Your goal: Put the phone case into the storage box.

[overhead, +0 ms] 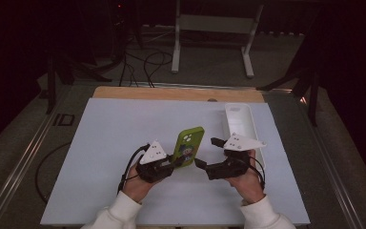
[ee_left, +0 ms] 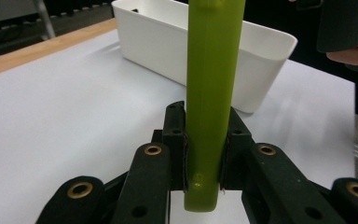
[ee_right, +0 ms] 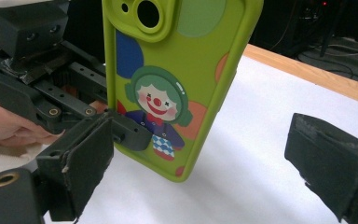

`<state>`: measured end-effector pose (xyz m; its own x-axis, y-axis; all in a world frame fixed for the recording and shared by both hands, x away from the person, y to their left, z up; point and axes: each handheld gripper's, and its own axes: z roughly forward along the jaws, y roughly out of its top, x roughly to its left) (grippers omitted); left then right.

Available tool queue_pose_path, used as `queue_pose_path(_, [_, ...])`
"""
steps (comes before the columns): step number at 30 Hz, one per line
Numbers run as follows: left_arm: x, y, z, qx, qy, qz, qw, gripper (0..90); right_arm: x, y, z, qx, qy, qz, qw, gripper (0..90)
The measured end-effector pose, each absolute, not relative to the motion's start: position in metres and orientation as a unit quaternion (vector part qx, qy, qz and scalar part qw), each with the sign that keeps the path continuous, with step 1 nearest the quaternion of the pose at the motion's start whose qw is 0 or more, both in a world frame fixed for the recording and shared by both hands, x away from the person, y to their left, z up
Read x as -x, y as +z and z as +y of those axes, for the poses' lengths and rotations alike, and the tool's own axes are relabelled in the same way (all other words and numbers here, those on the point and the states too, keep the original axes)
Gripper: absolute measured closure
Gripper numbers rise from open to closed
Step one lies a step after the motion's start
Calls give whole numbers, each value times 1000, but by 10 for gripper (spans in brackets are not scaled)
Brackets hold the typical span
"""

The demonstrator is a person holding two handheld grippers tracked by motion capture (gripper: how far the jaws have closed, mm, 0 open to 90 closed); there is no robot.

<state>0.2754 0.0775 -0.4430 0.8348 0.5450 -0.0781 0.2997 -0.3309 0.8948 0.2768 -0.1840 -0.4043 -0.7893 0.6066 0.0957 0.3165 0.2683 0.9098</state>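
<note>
- High view: my left claw (overhead: 175, 162) is clenched on the lower end of the lime-green rubbery phone case with a cartoon clown print (overhead: 189, 145). The case stands near the middle of the white rectangular table mat (overhead: 114, 143), leaning toward 12 o'clock from the claw.
- High view: my right claw (overhead: 205, 155) sits at 3 o'clock of the case, close beside it, jaws spread and pointing toward 9 o'clock. The long white plastic tray (overhead: 238, 119) lies at 1 o'clock of the case, along the mat's right margin; the right claw's grey plate overlaps its near end.
- Left gripper view: both pads (ee_left: 182, 161) press the case's (ee_left: 212, 93) narrow edges, one each side; its bottom end pokes out below the jaws. The white tray (ee_left: 168, 51) lies beyond at 12 o'clock, on the mat (ee_left: 65, 116), apart from the case.
- Right gripper view: my right claw (ee_right: 205, 172) is released; the jaws stand wide, left pad (ee_right: 91, 161) at 8 o'clock and the other at 4 o'clock. The case (ee_right: 177, 84) is upright, clown side toward me, its lower edge looking just clear of the mat (ee_right: 247, 149). My left claw (ee_right: 121, 128) pinches it from 9 o'clock. I cannot tell whether the near pad touches the case.
</note>
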Motion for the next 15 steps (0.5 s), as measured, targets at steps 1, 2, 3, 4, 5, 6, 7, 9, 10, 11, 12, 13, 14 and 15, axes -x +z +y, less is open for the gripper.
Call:
queue_pose_path(1, [-275, -443, 77, -806, 120, 263, 517, 772, -277, -404, -184, -294, 529, 784, 137, 78])
queue_pose_path(2, [-275, -443, 77, -805, 122, 265, 517, 772, -277, -404, -184, -296, 529, 783, 136, 78])
queue_pose_path(3, [-274, -443, 76, -804, 127, 267, 516, 772, -278, -405, -184, -297, 529, 783, 137, 78])
queue_pose_path(4, [-274, -443, 76, -803, 129, 269, 516, 772, -278, -405, -183, -298, 529, 783, 137, 78])
queue_pose_path(5, [-274, -443, 76, -801, 131, 272, 517, 772, -278, -405, -183, -299, 529, 782, 137, 78])
queue_pose_path(6, [-274, -443, 76, -799, 136, 275, 518, 772, -278, -405, -183, -299, 529, 782, 138, 78])
queue_pose_path(7, [-273, -443, 76, -797, 140, 277, 518, 772, -278, -404, -183, -298, 530, 782, 139, 78])
queue_pose_path(9, [-273, -443, 75, -793, 145, 283, 520, 772, -277, -404, -182, -299, 531, 780, 142, 78])
queue_pose_path(10, [-273, -443, 74, -791, 146, 286, 521, 772, -277, -403, -181, -299, 532, 779, 145, 78])
queue_pose_path(11, [-272, -443, 74, -789, 149, 289, 522, 772, -277, -403, -181, -300, 533, 778, 148, 78])
queue_pose_path(12, [-272, -444, 73, -787, 151, 292, 522, 772, -277, -402, -180, -300, 533, 776, 151, 78])
queue_pose_path(13, [-272, -444, 73, -785, 150, 294, 524, 772, -277, -401, -179, -300, 533, 776, 151, 78])
queue_pose_path(14, [-272, -444, 73, -784, 152, 296, 524, 772, -277, -401, -179, -300, 534, 776, 151, 78])
queue_pose_path(15, [-272, -444, 72, -783, 154, 298, 524, 772, -277, -401, -178, -301, 535, 775, 150, 78])
